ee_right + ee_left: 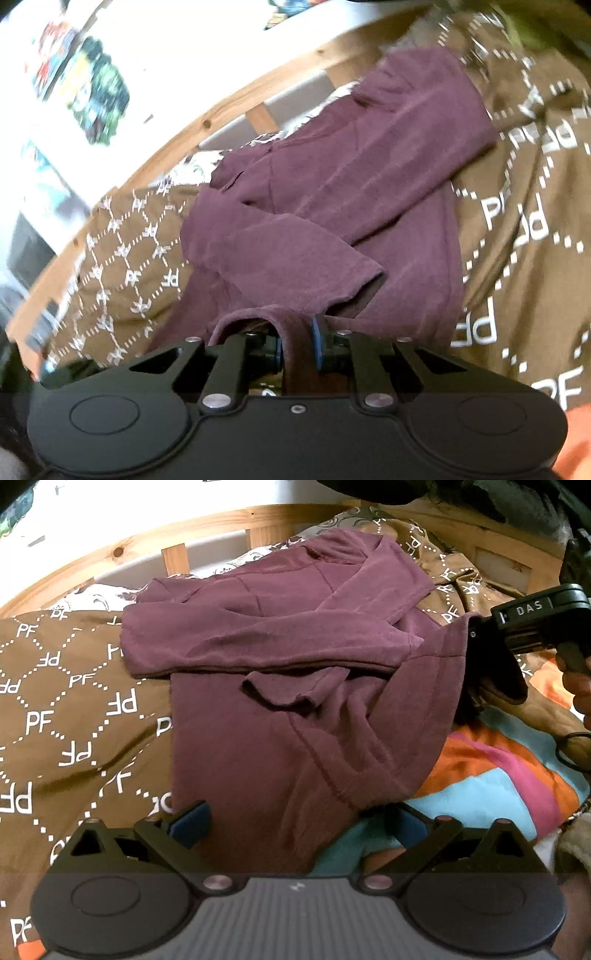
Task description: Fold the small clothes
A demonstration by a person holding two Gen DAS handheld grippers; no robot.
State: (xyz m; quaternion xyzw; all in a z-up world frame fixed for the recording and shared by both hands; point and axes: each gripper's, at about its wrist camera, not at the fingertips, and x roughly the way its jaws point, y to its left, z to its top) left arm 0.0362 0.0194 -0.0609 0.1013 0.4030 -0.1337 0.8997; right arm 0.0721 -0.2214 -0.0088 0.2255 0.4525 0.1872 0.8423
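A maroon long-sleeved top (280,686) lies on a brown patterned bedspread (55,709), its sleeves folded across the body. My left gripper (299,825) is open, its blue-padded fingers (192,823) on either side of the top's near hem. My right gripper (298,349) is shut on an edge of the maroon top (332,192) and lifts it off the bed. From the left wrist view the right gripper (476,635) shows at the right, holding the top's raised right side.
A wooden bed rail (184,535) runs along the far side, with a white wall behind. A striped orange, pink and blue cover (491,775) lies at the right. A floral pillow (96,598) sits by the rail.
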